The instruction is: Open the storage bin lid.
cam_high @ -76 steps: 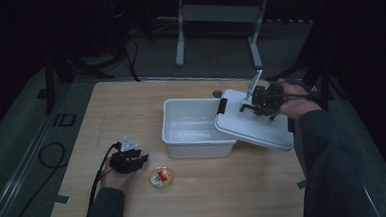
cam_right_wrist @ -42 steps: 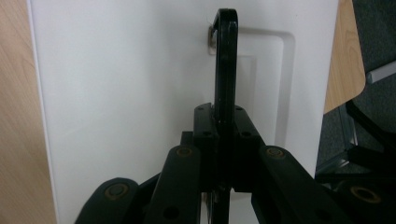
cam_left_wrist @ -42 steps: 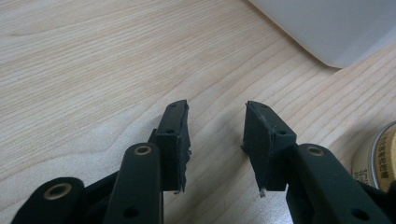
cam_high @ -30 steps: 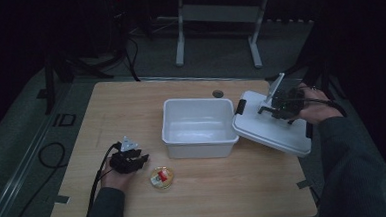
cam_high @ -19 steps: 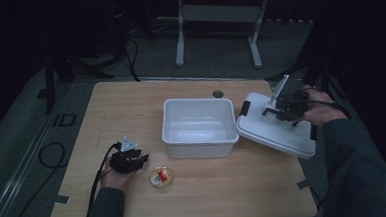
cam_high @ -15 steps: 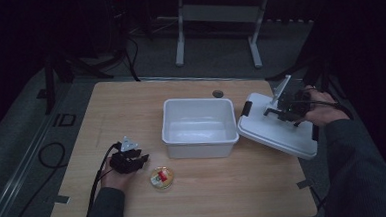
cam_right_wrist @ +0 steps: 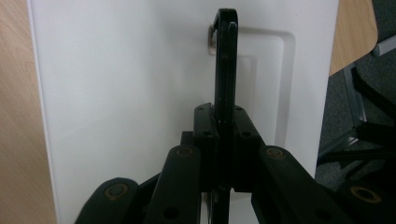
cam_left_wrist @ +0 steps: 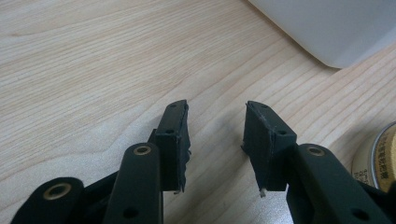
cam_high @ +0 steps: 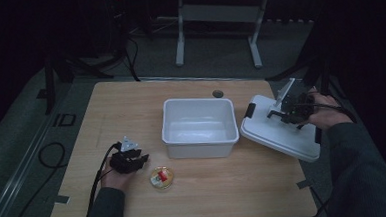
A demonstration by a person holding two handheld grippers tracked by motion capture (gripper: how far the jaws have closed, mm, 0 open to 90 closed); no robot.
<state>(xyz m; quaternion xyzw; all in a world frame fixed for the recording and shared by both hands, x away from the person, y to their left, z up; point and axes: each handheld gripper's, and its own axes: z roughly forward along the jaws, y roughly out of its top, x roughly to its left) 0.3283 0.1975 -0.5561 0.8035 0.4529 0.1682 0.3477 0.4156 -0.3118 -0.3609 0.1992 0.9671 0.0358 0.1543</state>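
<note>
A white open bin (cam_high: 198, 126) stands in the middle of the wooden table (cam_high: 130, 99). Its white lid (cam_high: 277, 134) lies tilted at the table's right side, over the edge. My right gripper (cam_high: 289, 112) is shut on the lid's black handle (cam_right_wrist: 225, 60), which stands up between the jaws. My left gripper (cam_high: 133, 159) rests low on the table at the front left, open, with bare wood between its fingers (cam_left_wrist: 173, 135). A small round tin (cam_high: 162, 178) with red inside sits just right of it; its rim (cam_left_wrist: 373, 158) shows in the left gripper view.
A small dark round object (cam_high: 218, 93) lies behind the bin. A metal stand (cam_high: 216, 17) and cables (cam_high: 51, 156) are on the floor beyond and left of the table. The bin's corner (cam_left_wrist: 336, 32) is close ahead of the left gripper.
The right gripper has carried the lid off the bin's rim to the right and lowered it toward the table's right edge. The left gripper has not moved.
</note>
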